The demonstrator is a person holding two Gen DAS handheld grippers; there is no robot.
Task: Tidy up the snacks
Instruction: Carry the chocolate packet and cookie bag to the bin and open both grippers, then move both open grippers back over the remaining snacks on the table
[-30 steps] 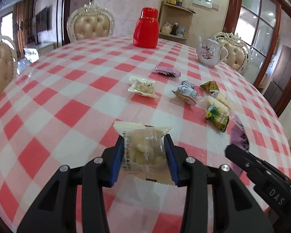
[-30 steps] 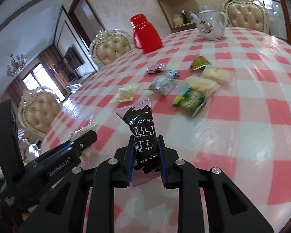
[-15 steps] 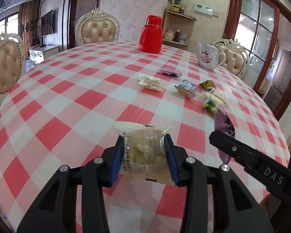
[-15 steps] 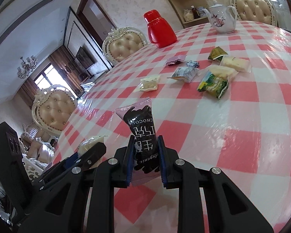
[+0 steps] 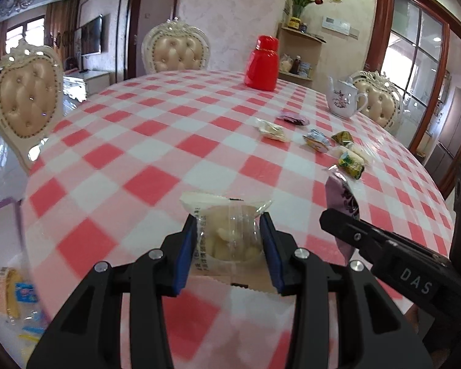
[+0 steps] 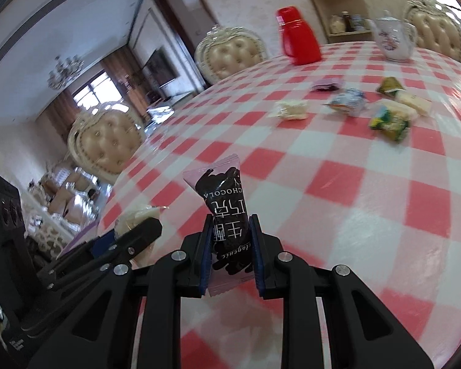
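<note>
While both grippers carry a snack above the near edge of the round table with the red-and-white checked cloth [image 5: 144,141], the step in hand seems to be the transport of these two packets to a place off the table; I judge that the best way is to keep the squeeze steady and to move slowly, because thin wrappers slip easily. The left gripper [image 5: 229,247] has its blue-padded fingers closed on a clear plastic packet of pale yellow pieces [image 5: 227,233], held by its middle, so the grasp looks secure; the right gripper [image 6: 229,253] has its fingers pressed narrow on a pink-edged black chocolate packet with white letters [image 6: 226,215], which stands upright and tall above the fingers, so it may tilt if the hand turns quickly.

As for containers, at the lower left of the left wrist view a pale purple rim [image 5: 3,212] shows beside the table, and below it lie blurred yellow and blue wrapped things [image 5: 13,295]; I cannot tell if these are inside a container. The loose snack packets [image 5: 316,140] still to collect lie well apart on the far right of the table, near a white flowered teapot [image 5: 344,101]; a red plastic jug [image 5: 261,63] stands behind, and what it holds is not visible.
</note>
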